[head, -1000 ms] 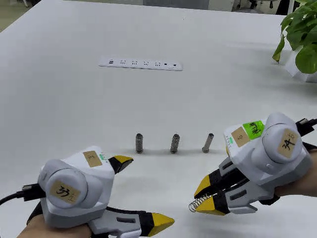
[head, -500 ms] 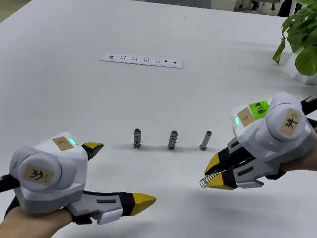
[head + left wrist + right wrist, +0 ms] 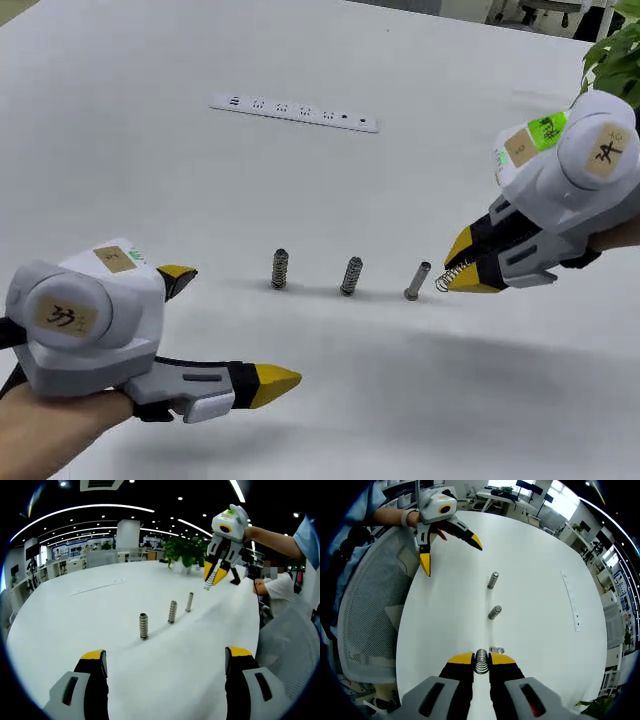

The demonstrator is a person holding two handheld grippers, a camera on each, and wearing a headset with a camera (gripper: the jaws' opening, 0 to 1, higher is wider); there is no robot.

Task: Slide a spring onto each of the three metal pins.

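Three metal pins stand in a row on the white table (image 3: 330,420). The left pin (image 3: 280,269) and the middle pin (image 3: 351,276) each carry a spring. The right pin (image 3: 418,281) is bare. My right gripper (image 3: 462,270) is shut on a small spring (image 3: 450,276), held just right of the bare pin's top; in the right gripper view that spring (image 3: 481,661) sits between the yellow fingertips with the pin (image 3: 495,650) just beyond. My left gripper (image 3: 228,330) is open at the near left, with nothing between its fingertips (image 3: 93,656).
A white power strip (image 3: 294,113) lies at the back of the table. A green plant (image 3: 612,62) stands at the far right edge. A mesh chair (image 3: 367,615) stands beside the table in the right gripper view.
My right gripper has carried the spring up and forward, from near the table's front to right beside the bare pin. The left gripper has stayed low at the near left.
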